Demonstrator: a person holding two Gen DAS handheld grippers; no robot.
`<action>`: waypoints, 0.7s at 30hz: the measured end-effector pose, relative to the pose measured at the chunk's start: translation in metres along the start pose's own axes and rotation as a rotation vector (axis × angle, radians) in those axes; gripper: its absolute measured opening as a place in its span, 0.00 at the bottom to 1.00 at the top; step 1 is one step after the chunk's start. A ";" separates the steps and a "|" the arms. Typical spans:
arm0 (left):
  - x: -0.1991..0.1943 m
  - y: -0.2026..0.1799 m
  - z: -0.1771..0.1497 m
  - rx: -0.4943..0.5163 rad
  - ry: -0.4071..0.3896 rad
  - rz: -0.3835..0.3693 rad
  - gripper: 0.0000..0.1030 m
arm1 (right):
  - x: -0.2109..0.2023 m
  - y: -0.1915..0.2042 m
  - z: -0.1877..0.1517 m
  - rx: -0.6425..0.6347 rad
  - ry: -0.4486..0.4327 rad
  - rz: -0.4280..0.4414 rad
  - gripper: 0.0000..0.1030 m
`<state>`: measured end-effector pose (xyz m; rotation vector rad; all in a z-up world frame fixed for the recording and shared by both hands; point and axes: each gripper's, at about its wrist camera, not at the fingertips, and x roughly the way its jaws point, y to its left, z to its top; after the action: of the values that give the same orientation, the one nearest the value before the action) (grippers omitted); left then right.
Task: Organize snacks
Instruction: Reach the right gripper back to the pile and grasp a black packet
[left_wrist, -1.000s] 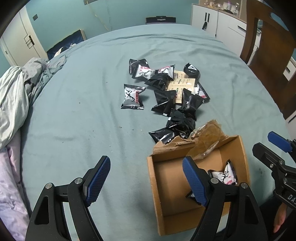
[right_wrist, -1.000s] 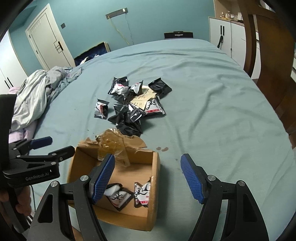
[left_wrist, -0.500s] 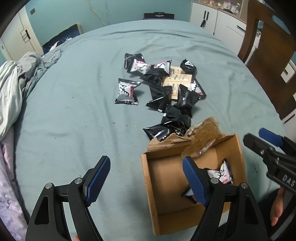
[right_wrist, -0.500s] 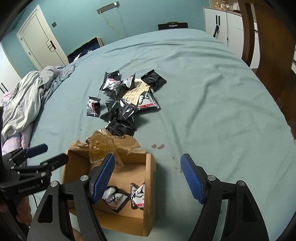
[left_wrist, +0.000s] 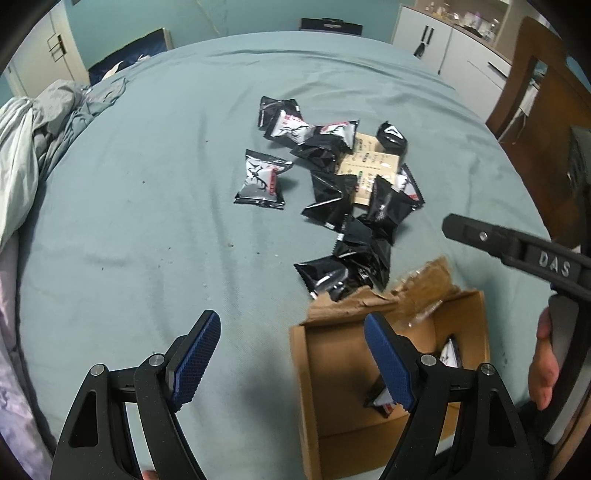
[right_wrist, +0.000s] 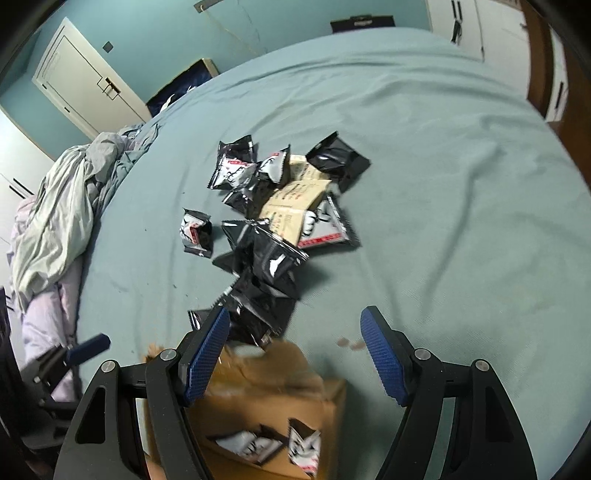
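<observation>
A heap of black and white snack packets (left_wrist: 343, 192) (right_wrist: 273, 229) lies mid-bed on the teal sheet, with a beige packet (left_wrist: 369, 166) (right_wrist: 299, 199) among them. One white packet (left_wrist: 260, 181) (right_wrist: 195, 236) sits apart to the left. An open cardboard box (left_wrist: 332, 398) (right_wrist: 273, 398) with torn flaps holds two or three packets (left_wrist: 448, 356) (right_wrist: 258, 446). My left gripper (left_wrist: 291, 363) hovers open and empty over the box's left wall. My right gripper (right_wrist: 295, 354) is open and empty above the box's far edge, close to the nearest black packets (right_wrist: 258, 310).
Crumpled grey and lilac bedding (right_wrist: 55, 221) is piled along the bed's left side. A wooden chair (left_wrist: 546, 140) and white cabinets (left_wrist: 454, 44) stand at the right. A door (right_wrist: 85, 81) is at the back left. A hand (left_wrist: 543, 369) grips the right tool's handle.
My right gripper has moved forward and down from over the box toward the packet heap. The left gripper has stayed about where it was, tilting slightly.
</observation>
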<state>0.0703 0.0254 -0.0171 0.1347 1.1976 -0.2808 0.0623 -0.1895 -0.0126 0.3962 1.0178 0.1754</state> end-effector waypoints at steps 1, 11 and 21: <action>0.001 0.001 0.001 -0.002 0.001 0.002 0.79 | 0.004 -0.001 0.004 0.005 0.005 0.005 0.71; 0.014 0.006 0.010 -0.010 0.024 -0.012 0.79 | 0.051 -0.004 0.049 0.037 0.109 0.035 0.71; 0.024 0.013 0.017 -0.031 0.032 0.003 0.79 | 0.109 -0.001 0.069 0.005 0.284 0.024 0.71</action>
<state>0.0972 0.0304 -0.0335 0.1148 1.2328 -0.2579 0.1776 -0.1714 -0.0669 0.3956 1.2935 0.2561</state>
